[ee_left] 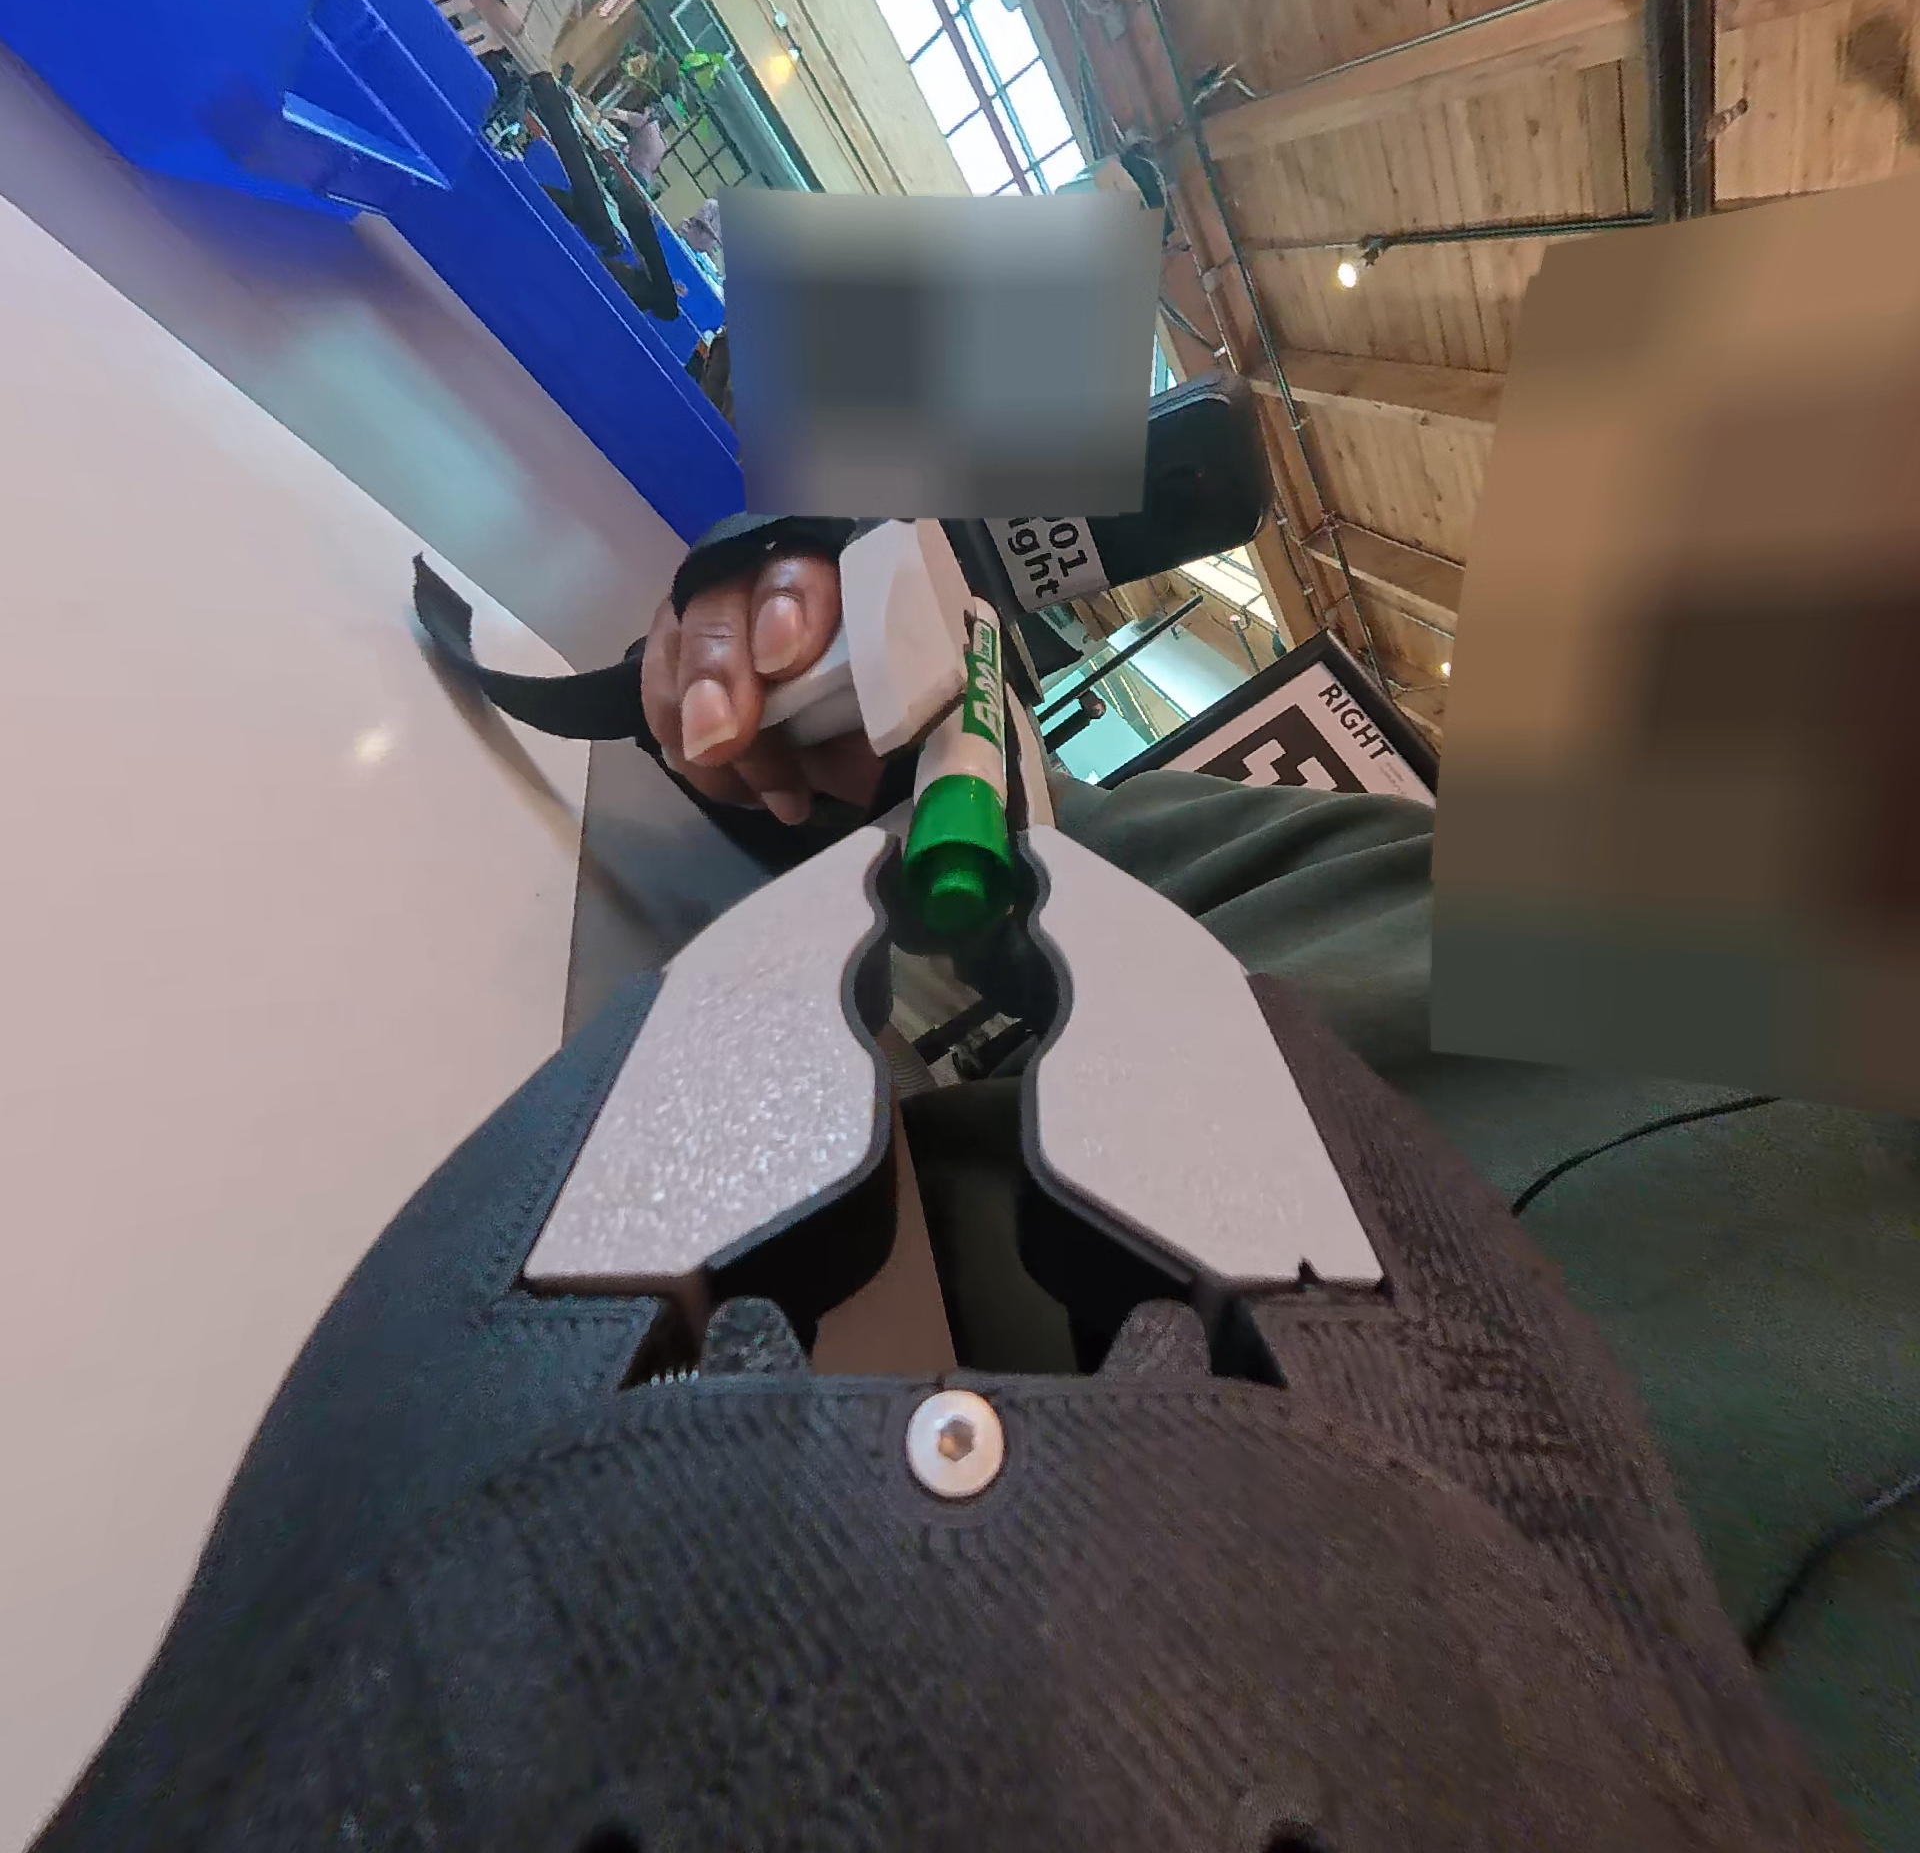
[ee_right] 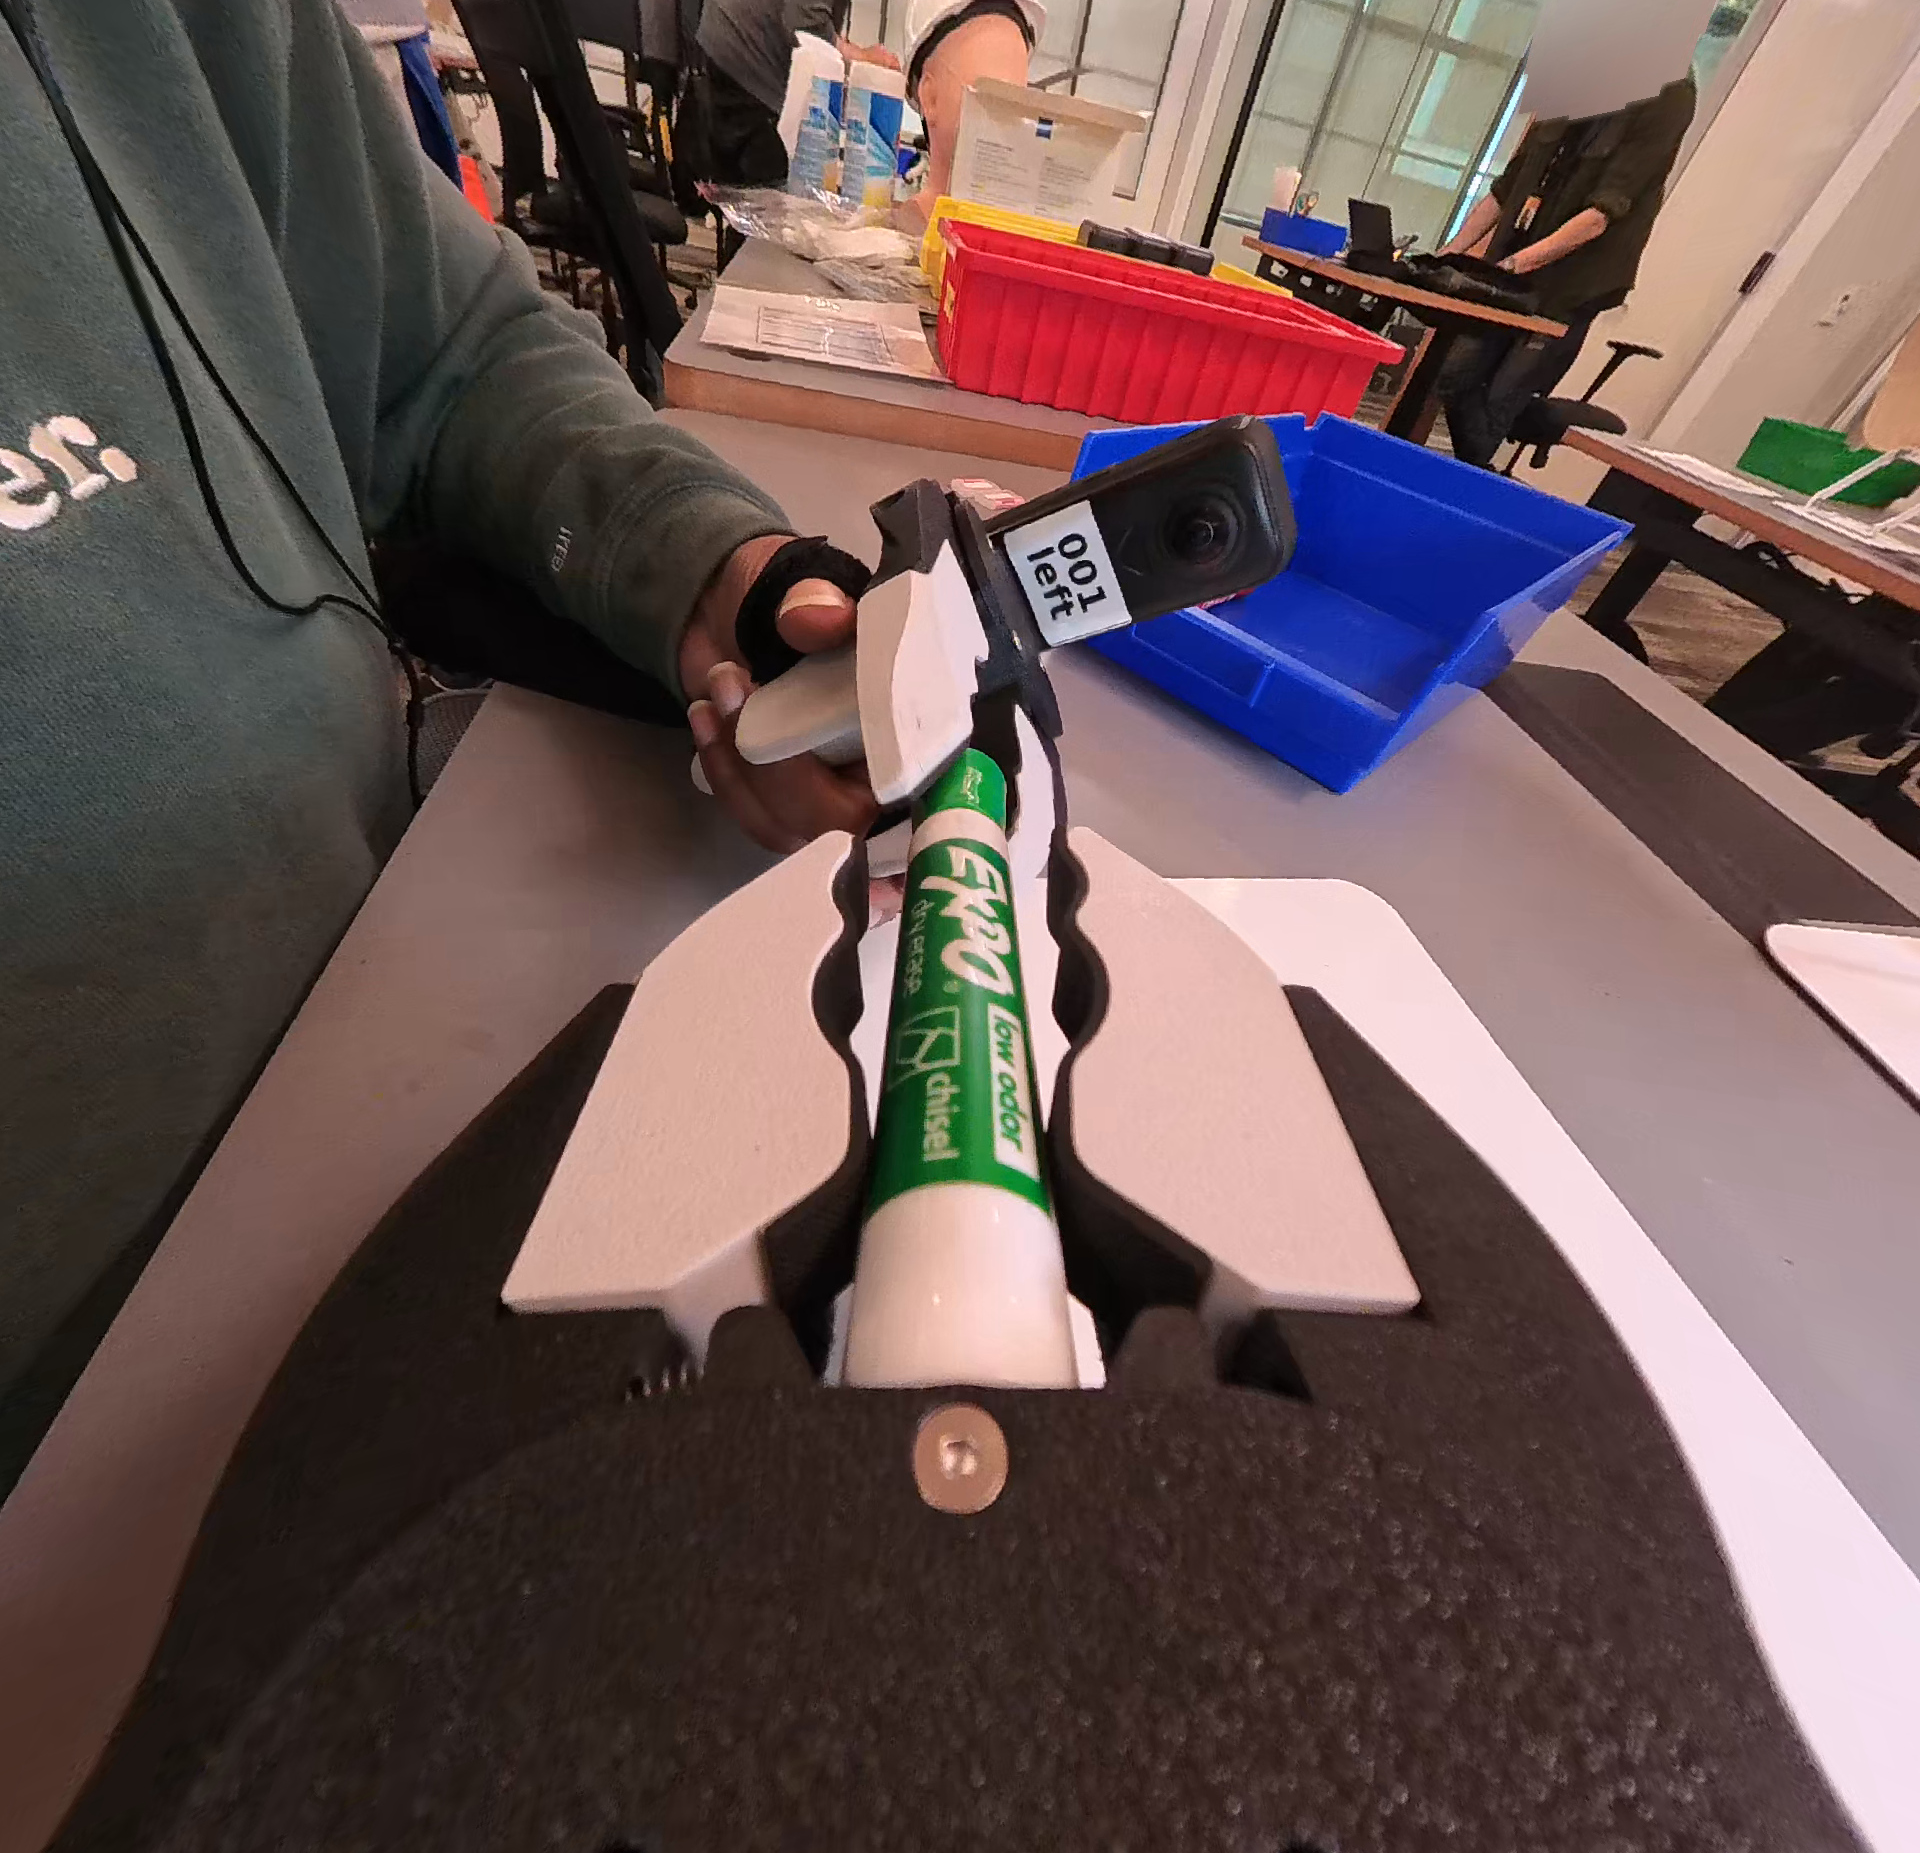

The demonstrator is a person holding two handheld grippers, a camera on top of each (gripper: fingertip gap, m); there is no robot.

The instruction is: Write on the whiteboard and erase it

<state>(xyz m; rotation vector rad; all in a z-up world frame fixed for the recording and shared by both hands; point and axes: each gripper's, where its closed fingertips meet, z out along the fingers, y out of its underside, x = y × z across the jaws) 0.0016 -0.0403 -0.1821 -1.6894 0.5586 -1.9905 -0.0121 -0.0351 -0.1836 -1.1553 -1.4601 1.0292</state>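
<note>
- My right tongs [ee_right: 956, 868] are clenched along the barrel of the marker [ee_right: 961, 1128], which lies lengthwise between the fingers and points away from me, held above the tabletop [ee_right: 1455, 847].
- My left tongs [ee_left: 951, 873] are closed at the tips on the green cap [ee_left: 940, 868]; the right wrist view shows them meeting the marker's far end head-on.
- The whiteboard [ee_right: 1351, 972] lies flat on the tabletop directly beneath the marker. Its visible surface is blank, though the tongs cover much of it.
- Progress, as I judge it: early. The marker is picked up and gripped at both ends, but the cap is on, so nothing can yet be written.
- Left to do: pull the cap off, write on the whiteboard, then wipe it. No eraser shows in either view.
- Labels: the marker wears a green-and-white printed wrap bearing a brand name and several descriptive words, clearly legible in the right wrist view; I do not reproduce them.
- The camera [ee_right: 1195, 525] on my left tongs carries a small white sticker with black characters; the right tongs carry a similar sticker.
- A black-and-white square marker card [ee_left: 1309, 743] sits behind.
- Background: a blue bin [ee_right: 1351, 598] near the whiteboard, a red bin [ee_right: 1143, 349] farther back.
</note>
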